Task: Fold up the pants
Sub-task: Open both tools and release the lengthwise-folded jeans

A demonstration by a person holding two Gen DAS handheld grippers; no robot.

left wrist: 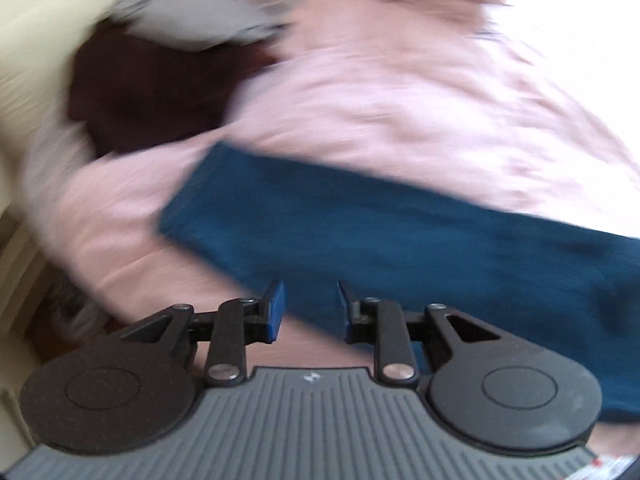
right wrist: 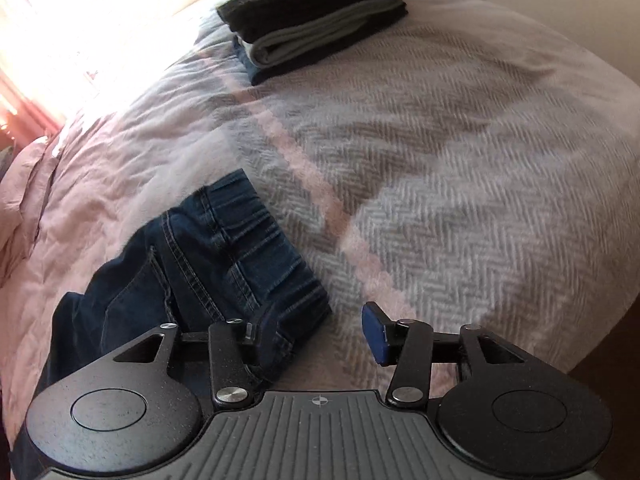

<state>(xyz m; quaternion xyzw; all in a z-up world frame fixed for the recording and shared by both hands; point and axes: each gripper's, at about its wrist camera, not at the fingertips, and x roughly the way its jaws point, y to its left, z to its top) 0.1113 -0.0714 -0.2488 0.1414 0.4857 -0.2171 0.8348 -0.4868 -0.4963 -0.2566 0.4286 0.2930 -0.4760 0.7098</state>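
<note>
Both claws hang open and empty: left claw [left wrist: 308, 310] over the jeans [left wrist: 400, 232] leg, right claw [right wrist: 320, 330] by the waistband on the bed [right wrist: 440, 160]. Next, I'd pinch edges squarely, folding evenly.

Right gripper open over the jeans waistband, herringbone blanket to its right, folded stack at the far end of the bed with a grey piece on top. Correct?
Not quite: the top of the folded stack is a black piece; the grey one sits beneath it, as the right wrist view shows. The rest holds: right gripper open over the jeans waistband, herringbone blanket to its right.
</note>
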